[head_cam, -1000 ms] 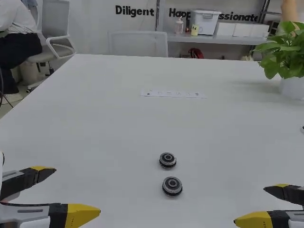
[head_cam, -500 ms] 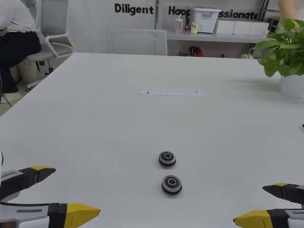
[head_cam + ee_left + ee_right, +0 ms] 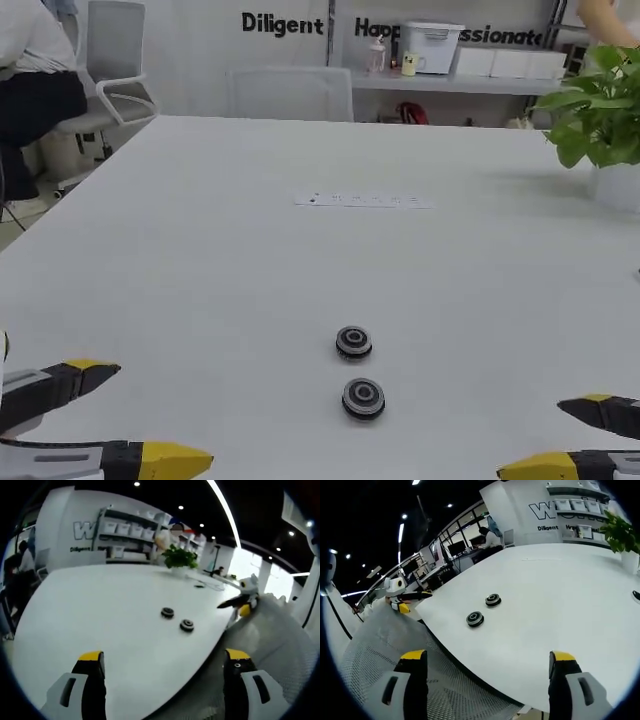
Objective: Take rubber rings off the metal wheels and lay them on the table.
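Two small metal wheels with dark rubber rings lie flat on the white table (image 3: 250, 260): the nearer wheel (image 3: 363, 397) (image 3: 187, 625) (image 3: 475, 619) and the farther wheel (image 3: 353, 342) (image 3: 167, 612) (image 3: 493, 600). My left gripper (image 3: 150, 415) (image 3: 162, 662) is open at the table's near left edge, well left of the wheels, with nothing between its yellow-tipped jaws. My right gripper (image 3: 565, 435) (image 3: 487, 662) is open at the near right edge, also apart from the wheels and holding nothing.
A strip of paper (image 3: 365, 199) lies in the middle of the table. A potted plant (image 3: 600, 110) stands at the far right. Chairs (image 3: 290, 92) and a seated person (image 3: 35, 70) are beyond the far and left edges. Shelves with boxes (image 3: 430, 45) line the back wall.
Both grippers sit slightly lower in the head view and the whole scene shifted a little, a camera move. The wheels stay where they were.
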Motion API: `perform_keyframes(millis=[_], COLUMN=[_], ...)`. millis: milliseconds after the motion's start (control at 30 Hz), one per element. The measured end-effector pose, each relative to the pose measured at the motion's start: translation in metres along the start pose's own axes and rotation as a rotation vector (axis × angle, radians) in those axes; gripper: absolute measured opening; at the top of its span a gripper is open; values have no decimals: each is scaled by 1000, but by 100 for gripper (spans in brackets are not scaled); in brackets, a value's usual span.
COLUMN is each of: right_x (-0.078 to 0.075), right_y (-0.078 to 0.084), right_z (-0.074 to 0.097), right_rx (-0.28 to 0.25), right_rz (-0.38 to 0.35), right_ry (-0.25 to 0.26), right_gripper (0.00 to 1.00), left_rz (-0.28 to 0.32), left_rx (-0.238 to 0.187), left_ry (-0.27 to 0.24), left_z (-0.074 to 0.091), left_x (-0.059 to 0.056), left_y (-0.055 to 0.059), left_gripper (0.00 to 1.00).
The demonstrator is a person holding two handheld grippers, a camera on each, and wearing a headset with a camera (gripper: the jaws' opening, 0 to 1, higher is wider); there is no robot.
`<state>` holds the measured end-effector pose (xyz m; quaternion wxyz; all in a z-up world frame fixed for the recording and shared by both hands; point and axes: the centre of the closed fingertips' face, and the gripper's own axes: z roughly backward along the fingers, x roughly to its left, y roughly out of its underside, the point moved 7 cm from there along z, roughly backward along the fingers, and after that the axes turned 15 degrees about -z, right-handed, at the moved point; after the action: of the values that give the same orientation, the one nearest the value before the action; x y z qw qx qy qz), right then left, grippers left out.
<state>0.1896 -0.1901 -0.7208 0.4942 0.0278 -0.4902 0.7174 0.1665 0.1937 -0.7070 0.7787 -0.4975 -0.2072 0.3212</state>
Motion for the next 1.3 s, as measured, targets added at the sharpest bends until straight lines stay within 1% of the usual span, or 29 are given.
perform_keyframes(millis=[167,367,467,567,667,767,867,933,1033,1133,1200,1300], right_x=[0,-1,-1,-3,-4,-6,-6,-6,-5,-4,-4,-4], right_y=[0,-1,-1,-3,-5,-8,-7,-6,-8,-8,-9,-9], right_z=[0,-1,-2,-2,-2,-2,-4,-4,-4,-4,-4,-5], right_rx=[0,1,12,7,3,0,18,27,9,2,-4,-3], right_rz=[-1,-4,-4,-1,-7,-4,8,10,19,16,21,22], right_ry=[0,-5,-10,-11,-15,-14,-24,-29,-43,-55,-61,-66], right_gripper=[99,99,98,98,98,98,98,98,99,99,99,100], left_rz=[-3,11,14,-3,-6,-5,-8,1,4,-4,-19,-20], left_rx=[-3,-12,-5,2,11,-2,-6,5,-8,-5,-9,-22], left_ry=[4,7,17,30,41,44,45,43,50,57,54,57], left_z=[0,-1,-3,-5,-7,-8,-11,-12,-12,-14,-16,-16], left_x=[0,0,-1,-2,-3,-3,-3,-1,-1,0,0,0], left_y=[0,-1,0,-2,-2,-4,-3,0,-1,-1,-4,-8], left_gripper=[100,100,100,100,100,100,100,100,100,100,100,100])
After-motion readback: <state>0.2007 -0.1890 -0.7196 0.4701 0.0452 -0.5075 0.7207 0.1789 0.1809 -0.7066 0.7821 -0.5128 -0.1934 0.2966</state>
